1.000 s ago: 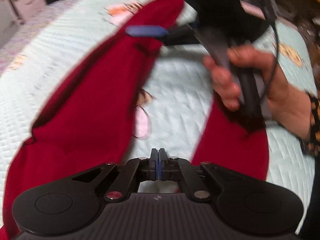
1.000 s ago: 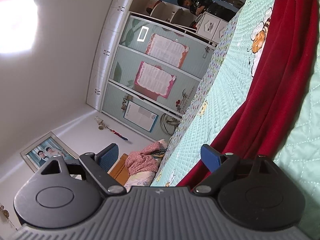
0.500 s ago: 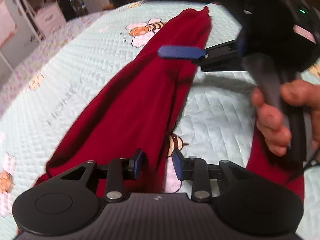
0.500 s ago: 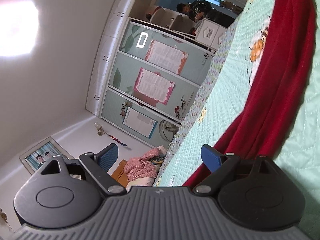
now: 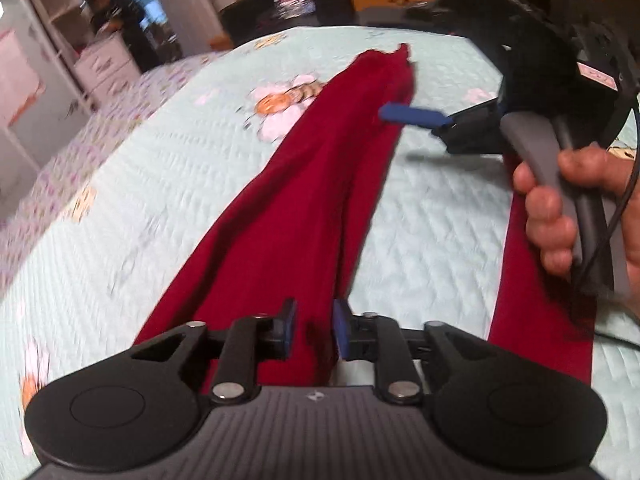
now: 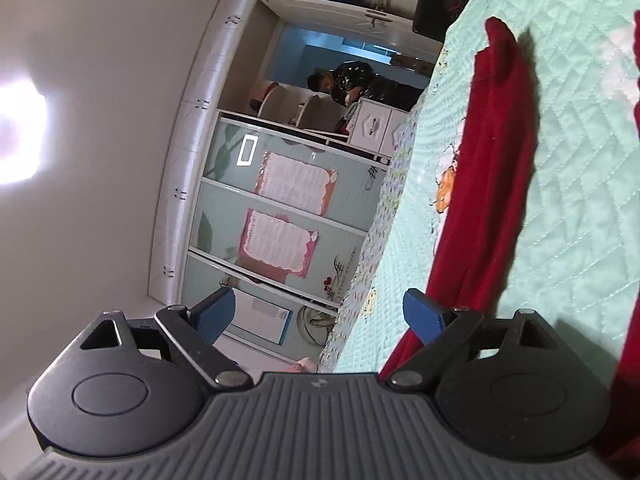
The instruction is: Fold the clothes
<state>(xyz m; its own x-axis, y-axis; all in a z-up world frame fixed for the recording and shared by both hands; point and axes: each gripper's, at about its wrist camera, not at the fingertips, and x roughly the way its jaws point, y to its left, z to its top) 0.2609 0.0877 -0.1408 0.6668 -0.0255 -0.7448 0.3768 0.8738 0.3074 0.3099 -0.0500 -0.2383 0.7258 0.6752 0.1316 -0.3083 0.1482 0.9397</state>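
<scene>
The red garment [image 5: 304, 184] is lying stretched lengthwise across the pale green quilted bedspread [image 5: 132, 216] of the bed, one narrow end reaching toward the far edge. The left tool [image 5: 314, 330] is opening its jaws directly above the near fold, pads apart and not pressing the cloth. The right tool [image 6: 320, 312], gripped by a hand [image 5: 568, 216], is standing wide open and empty beside the garment's far portion.
</scene>
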